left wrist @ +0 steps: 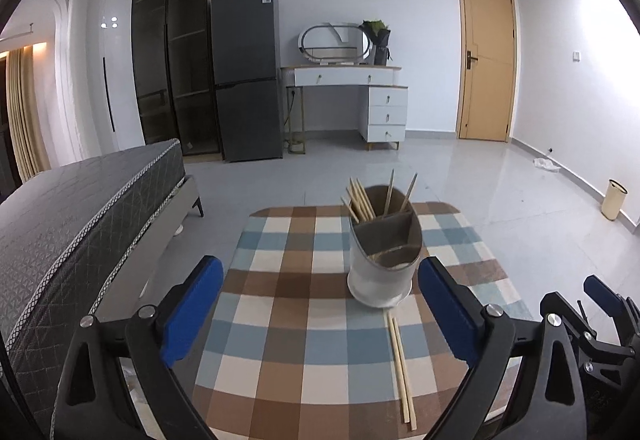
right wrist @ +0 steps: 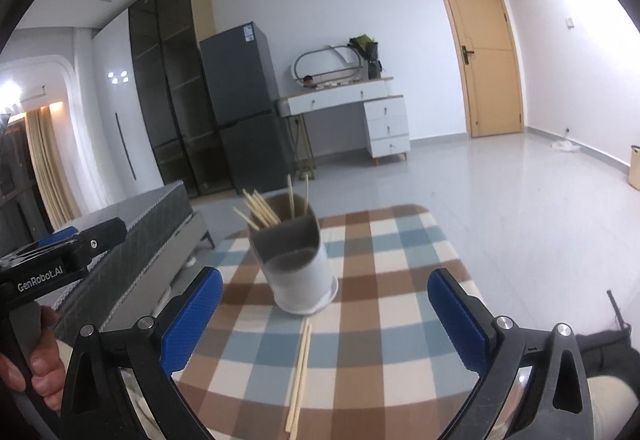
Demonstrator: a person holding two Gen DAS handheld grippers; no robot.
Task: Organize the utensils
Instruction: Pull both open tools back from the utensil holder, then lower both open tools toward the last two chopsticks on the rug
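Both hand-held grippers (left wrist: 320,292) (right wrist: 325,304) spread; chopsticks (left wrist: 402,368) ends seemingly cut off

The left wrist view looks forward and slightly down, level, from close behind the white cylindrical utensil holder with grey dividers (left wrist: 383,260), which sits right of centre; the right wrist view faces the same holder (right wrist: 298,268) from close by, tilted, holder left of centre; both share the checked blue, brown and cream tablecloth (left wrist: 288,304) (right wrist: 384,280) beneath it and the dark grey refrigerator (left wrist: 246,72) (right wrist: 244,100) beyond it.
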